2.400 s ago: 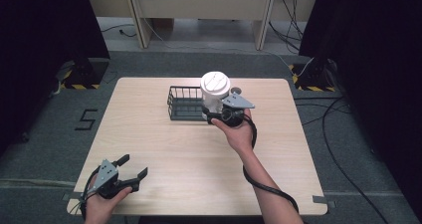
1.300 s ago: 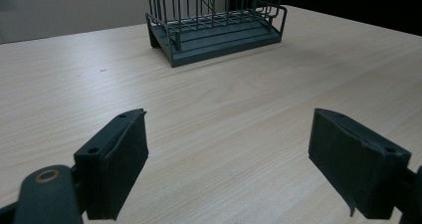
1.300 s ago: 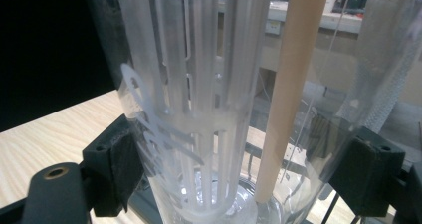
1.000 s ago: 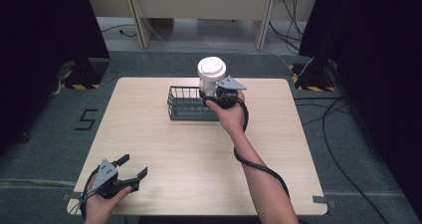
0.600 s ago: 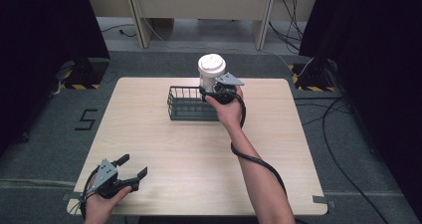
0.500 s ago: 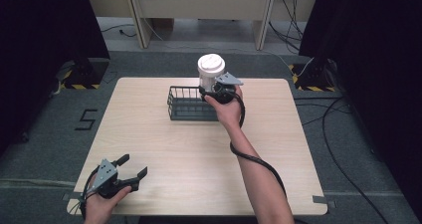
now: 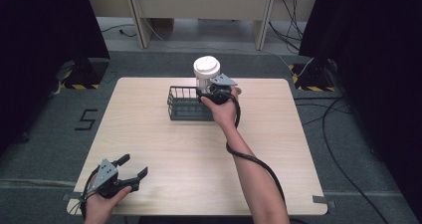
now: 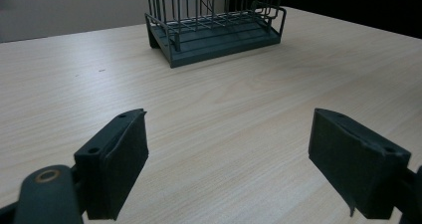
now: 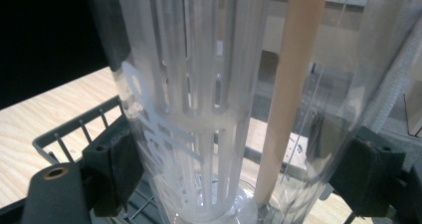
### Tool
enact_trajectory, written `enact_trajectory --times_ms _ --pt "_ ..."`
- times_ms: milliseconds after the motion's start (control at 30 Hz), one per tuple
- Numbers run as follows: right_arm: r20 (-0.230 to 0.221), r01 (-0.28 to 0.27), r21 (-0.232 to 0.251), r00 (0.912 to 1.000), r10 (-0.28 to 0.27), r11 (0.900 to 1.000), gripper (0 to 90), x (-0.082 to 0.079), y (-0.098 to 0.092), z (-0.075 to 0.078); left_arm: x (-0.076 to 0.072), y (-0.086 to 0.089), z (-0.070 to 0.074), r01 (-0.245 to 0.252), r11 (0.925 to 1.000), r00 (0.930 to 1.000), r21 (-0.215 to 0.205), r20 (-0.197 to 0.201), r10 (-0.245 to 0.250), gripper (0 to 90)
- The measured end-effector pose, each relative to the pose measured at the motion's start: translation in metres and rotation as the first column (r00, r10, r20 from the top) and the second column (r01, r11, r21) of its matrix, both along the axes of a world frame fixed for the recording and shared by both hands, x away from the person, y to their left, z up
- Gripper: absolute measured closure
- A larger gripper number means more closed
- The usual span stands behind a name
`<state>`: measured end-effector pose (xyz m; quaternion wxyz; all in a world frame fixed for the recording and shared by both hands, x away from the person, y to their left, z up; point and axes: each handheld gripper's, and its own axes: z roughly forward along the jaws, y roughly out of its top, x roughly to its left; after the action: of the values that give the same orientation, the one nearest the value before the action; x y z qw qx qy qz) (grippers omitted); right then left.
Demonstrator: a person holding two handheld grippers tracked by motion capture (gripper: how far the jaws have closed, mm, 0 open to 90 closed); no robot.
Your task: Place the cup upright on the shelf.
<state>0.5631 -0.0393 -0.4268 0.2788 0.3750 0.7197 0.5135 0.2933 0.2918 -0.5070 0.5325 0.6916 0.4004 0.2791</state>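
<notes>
Upper centre of frame: right gripper [image 7: 211, 91] clamped on clear bottle [image 7: 206, 73], hovering over wire basket [image 7: 185, 106], not yet lowered; left gripper [image 7: 130, 168] apart, idle.

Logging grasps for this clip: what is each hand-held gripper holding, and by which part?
The right hand-held gripper clamps the clear bottle with a white lid low on its body, over the wire basket. The left hand-held gripper is open and holds nothing.

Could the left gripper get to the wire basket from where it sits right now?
Probably yes. The left gripper sits open at the table's near left corner, and bare tabletop runs to the wire basket. Only the basket's far right end is taken, where the right gripper holds a clear bottle.
</notes>
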Motion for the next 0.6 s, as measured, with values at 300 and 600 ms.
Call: enact_trajectory --times_ms 300,600 --pt "-0.014 0.003 -0.029 0.9999 -0.004 1.0 18.6 0.0 0.008 -0.011 0.0 0.0 0.0 0.003 1.0 1.0 0.0 0.0 -0.003 15.1" --pt "-0.027 0.011 -0.045 0.9996 -0.012 0.999 18.6 0.001 0.009 -0.016 0.0 -0.001 0.0 0.006 1.0 1.0 0.001 -0.002 -0.006 15.1"
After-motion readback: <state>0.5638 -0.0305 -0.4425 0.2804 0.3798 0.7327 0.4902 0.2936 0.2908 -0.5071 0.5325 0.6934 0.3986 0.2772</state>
